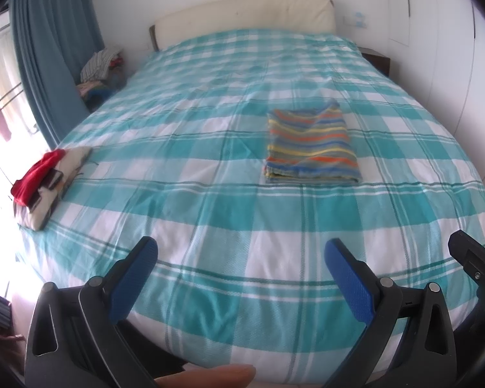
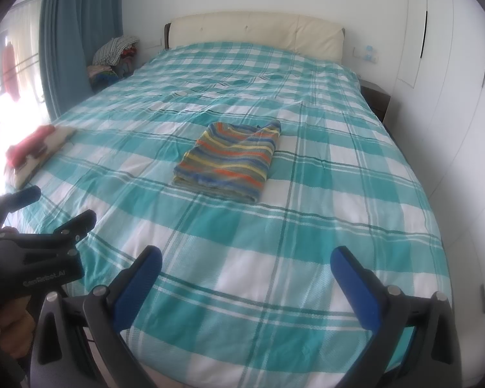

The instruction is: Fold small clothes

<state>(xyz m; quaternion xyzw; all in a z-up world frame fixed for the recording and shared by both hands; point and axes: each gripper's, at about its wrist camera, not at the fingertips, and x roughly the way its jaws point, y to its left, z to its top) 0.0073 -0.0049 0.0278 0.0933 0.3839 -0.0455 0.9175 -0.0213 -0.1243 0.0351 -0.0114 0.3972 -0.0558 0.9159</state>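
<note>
A small striped garment (image 1: 311, 146) in orange, yellow, blue and grey lies folded into a rectangle in the middle of the bed; it also shows in the right wrist view (image 2: 231, 161). My left gripper (image 1: 241, 252) is open and empty, held back over the bed's near edge, well short of the garment. My right gripper (image 2: 245, 258) is open and empty too, over the near edge. The left gripper also shows at the left of the right wrist view (image 2: 45, 207). Part of the right gripper shows at the right edge of the left wrist view (image 1: 478, 258).
The bed (image 1: 210, 213) carries a teal and white checked cover (image 2: 307, 226). A stack of folded clothes with a red piece on top (image 1: 43, 181) lies at the bed's left edge, also seen in the right wrist view (image 2: 32, 148). More clothes are heaped by the curtain (image 1: 102, 64). A nightstand (image 2: 376, 97) and white wardrobes stand on the right.
</note>
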